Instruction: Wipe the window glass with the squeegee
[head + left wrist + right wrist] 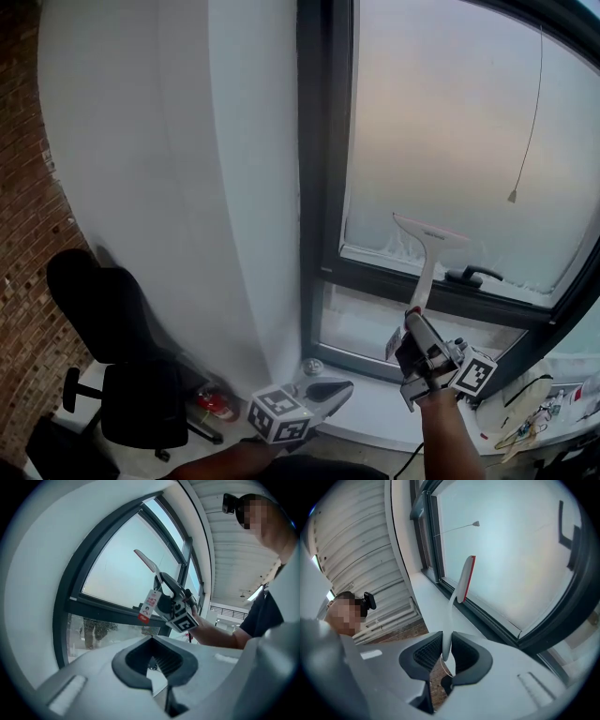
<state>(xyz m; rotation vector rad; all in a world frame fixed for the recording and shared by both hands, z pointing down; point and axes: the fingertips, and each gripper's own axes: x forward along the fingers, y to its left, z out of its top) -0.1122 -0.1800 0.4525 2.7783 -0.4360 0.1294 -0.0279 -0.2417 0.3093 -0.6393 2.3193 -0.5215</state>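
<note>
Left gripper sat shut-up and empty; right gripper pinched the squeegee, blade low at the window glass; mid-wipe, I'd guess; next stroke needed even pressure.

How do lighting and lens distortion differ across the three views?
Head view: bright glass backlights the squeegee; the chair corner is dim. Left gripper view: fisheye bows the window frame, corners black. Right gripper view: same fisheye and vignette; squeegee handle crisp in the right gripper.
</note>
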